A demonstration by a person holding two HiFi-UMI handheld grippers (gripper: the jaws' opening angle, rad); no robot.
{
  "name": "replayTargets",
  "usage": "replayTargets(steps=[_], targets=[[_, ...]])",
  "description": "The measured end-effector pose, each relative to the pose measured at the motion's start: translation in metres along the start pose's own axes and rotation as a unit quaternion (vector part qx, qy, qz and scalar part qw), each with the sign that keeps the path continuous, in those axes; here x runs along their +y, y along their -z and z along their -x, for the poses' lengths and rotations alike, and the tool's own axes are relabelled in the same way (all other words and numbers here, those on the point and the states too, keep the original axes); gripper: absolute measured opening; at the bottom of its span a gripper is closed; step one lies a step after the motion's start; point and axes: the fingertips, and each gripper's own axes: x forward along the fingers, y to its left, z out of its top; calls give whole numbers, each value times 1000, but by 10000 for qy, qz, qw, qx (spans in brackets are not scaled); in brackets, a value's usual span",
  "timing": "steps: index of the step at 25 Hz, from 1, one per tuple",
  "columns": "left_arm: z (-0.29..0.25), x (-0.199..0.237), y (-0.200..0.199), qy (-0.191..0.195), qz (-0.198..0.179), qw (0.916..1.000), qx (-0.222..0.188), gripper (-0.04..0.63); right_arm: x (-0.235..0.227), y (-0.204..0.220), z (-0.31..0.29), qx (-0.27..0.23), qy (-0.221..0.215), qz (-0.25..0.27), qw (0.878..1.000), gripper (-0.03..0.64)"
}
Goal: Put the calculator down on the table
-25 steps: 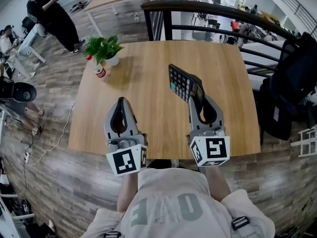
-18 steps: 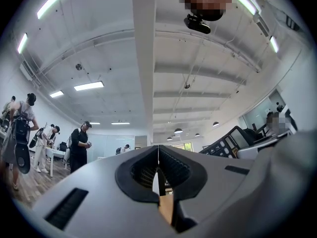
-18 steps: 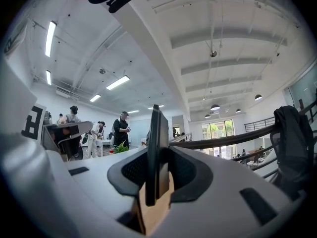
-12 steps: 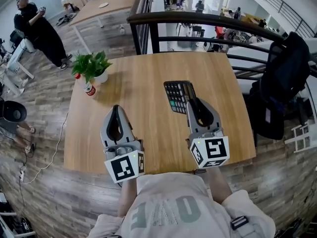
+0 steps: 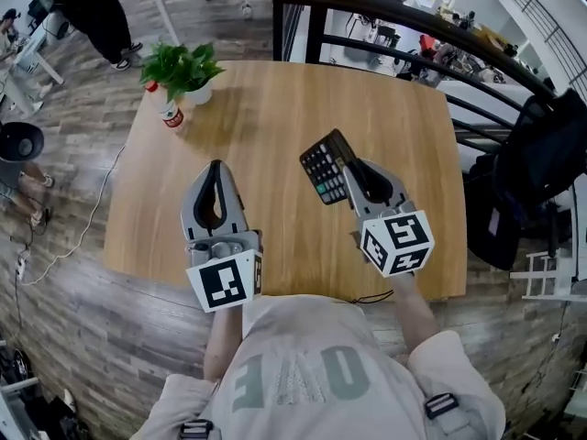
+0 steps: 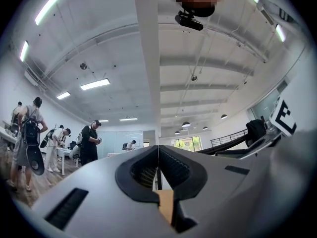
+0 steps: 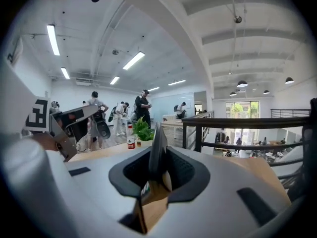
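Calculator (image 5: 324, 169) is pinched in my right gripper (image 5: 352, 174). The jaws have just been closing, and they clamp the calculator's near end between the pads. In the right gripper view it shows edge-on, standing nearly upright between the pads. From above, its long axis runs straight out past the tips, ahead and a little to my left, with the keys turned toward the left gripper. It hangs over the right half of the table (image 5: 266, 108). I judge it to be clear of the wood, though I cannot tell for certain whether a far corner touches.

The coming move depends on that tilt. The calculator's back faces sideways, not down at the bare wood beneath it, so I expect to need a roll of the right wrist and a short descent before letting go. The right hand angles slightly downward and inward toward the table's middle.

My left gripper (image 5: 215, 166) is level beside it and well apart from the calculator. Its jaws are pressed together with nothing between them.
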Motion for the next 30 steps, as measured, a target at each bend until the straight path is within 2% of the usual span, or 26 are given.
replayTargets(steps=[4,9,12,17,19,26,30], targets=[[8,13,14,-164,-129,9995,246,9,11,5,-23,586,-1002,-21,9932,81],[21,37,45,-553,-145,9956,744,9,22,35,-61,1621,-2247,-301,9604,81],[28,52,66,-823,-98,9917,985,9,32,60,-84,2011,-2940,-558,9327,81],[49,83,103,-1187,-164,9826,1415,9,74,130,-115,2785,-4007,-1041,8666,81],[50,88,114,-1267,-169,9807,1480,9,83,154,-123,2997,-4246,-1195,8459,81],[53,97,147,-1508,-36,9692,1947,9,109,196,-126,3402,-4732,-1748,7936,81],[51,97,162,-1435,-21,9666,2125,9,120,210,-127,3479,-4930,-1937,7735,81]])
